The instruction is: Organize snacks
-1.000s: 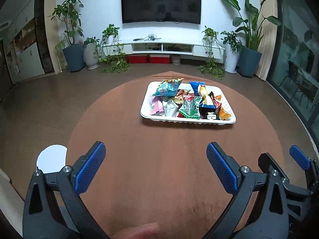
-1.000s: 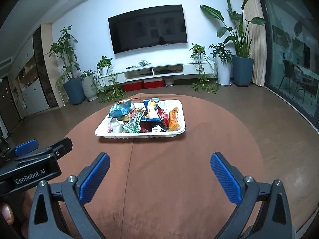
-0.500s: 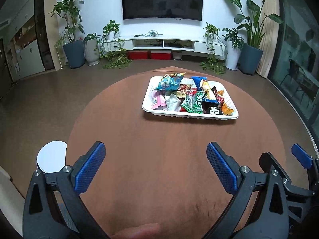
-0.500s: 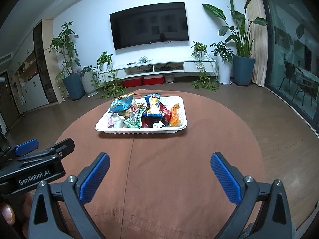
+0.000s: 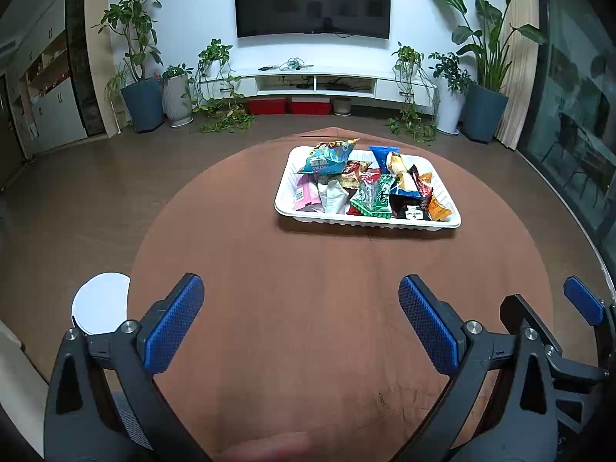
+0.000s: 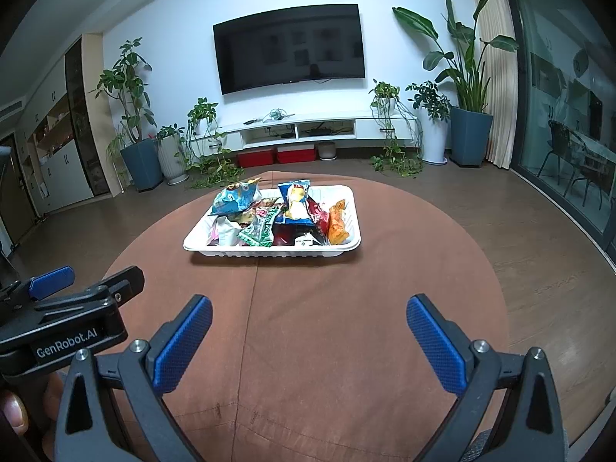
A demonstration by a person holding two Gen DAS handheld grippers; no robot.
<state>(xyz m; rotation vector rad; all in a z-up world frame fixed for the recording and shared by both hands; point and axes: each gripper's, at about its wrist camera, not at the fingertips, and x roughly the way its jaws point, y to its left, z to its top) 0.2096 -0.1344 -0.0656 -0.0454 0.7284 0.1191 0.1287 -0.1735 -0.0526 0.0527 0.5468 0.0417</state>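
Note:
A white tray (image 5: 369,223) (image 6: 269,252) heaped with several bright snack packets stands on the far half of a round brown-clothed table (image 5: 327,300) (image 6: 308,327). A blue-green bag (image 5: 327,156) (image 6: 236,200) leans on the tray's back left, a green packet (image 5: 375,194) (image 6: 260,231) lies near the front, an orange one (image 5: 437,204) (image 6: 337,223) at the right end. My left gripper (image 5: 300,323) hovers open over the near table, well short of the tray. My right gripper (image 6: 308,340) is open too, beside the left, nothing between its fingers.
A white round stool (image 5: 101,302) stands by the table's left edge. Beyond the table are wood floor, a low TV cabinet (image 6: 308,131) with a wall TV, potted plants on both sides, and glass doors (image 6: 569,96) on the right.
Both grippers have risen or tilted slightly, so the tray sits a little lower in each view. Both stay open and empty.

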